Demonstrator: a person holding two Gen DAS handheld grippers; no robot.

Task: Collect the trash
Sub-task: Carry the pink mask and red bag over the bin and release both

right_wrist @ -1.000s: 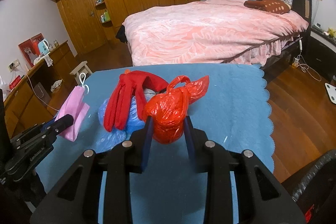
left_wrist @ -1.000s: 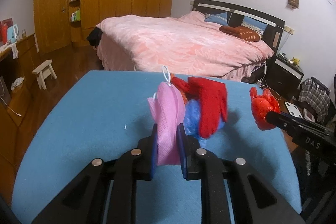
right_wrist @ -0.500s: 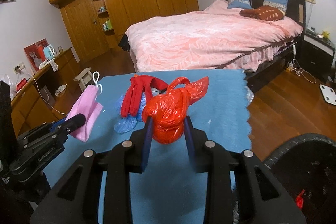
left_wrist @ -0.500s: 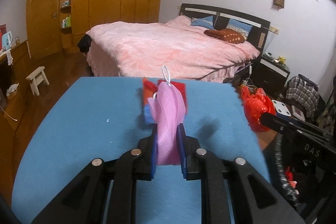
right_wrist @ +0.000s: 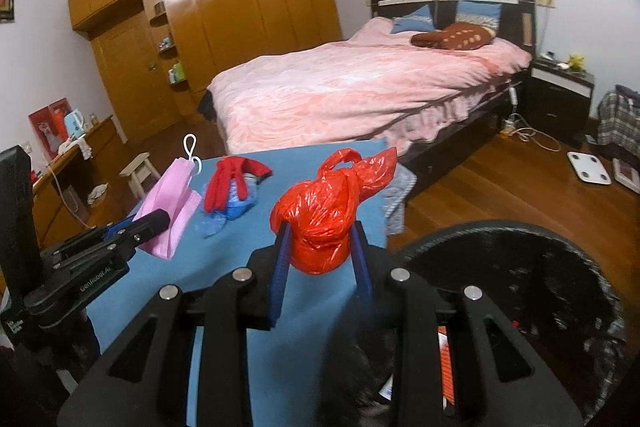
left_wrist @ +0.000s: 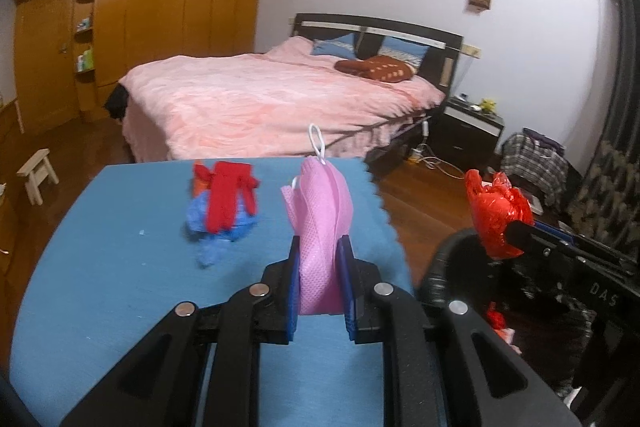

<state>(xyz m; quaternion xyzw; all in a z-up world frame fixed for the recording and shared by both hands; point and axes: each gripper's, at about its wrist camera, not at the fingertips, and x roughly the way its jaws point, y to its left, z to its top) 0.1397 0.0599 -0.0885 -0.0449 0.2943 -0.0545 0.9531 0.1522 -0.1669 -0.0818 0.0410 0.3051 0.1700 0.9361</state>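
A: Two loads in hand, both headed for the bin. Largest first: blue table (left_wrist: 100, 287) fills the lower left of the left wrist view. The black trash bin (right_wrist: 520, 267) sits off the table's right edge, lower right of the right wrist view.

B: Which gripper is nearer the bin?

A: The right. Right gripper (right_wrist: 320, 259) pinches the knotted red plastic bag (right_wrist: 320, 223), pads pressed into its sides, knot and handles pointing up. In the left wrist view that bag hangs right over the bin rim at right of frame. My read: it only needs a short carry further right, then a release.

B: Left?

A: Left gripper (left_wrist: 318, 279) is squeezed tight on the pink face mask (left_wrist: 324, 227). The mask's long axis stands upright out of the pads, white ear loop at the top. It hangs over the table near the scalloped right edge; the bin is to its lower right. So the coming move is rightward for both, and the left has more ground to cover.

B: Anything left on the table?

A: Yes. A red glove (left_wrist: 230, 197) draped on crumpled blue plastic (left_wrist: 218, 227), upper centre of the table, well apart from both grippers. Not collected yet. Looks like a second trip.
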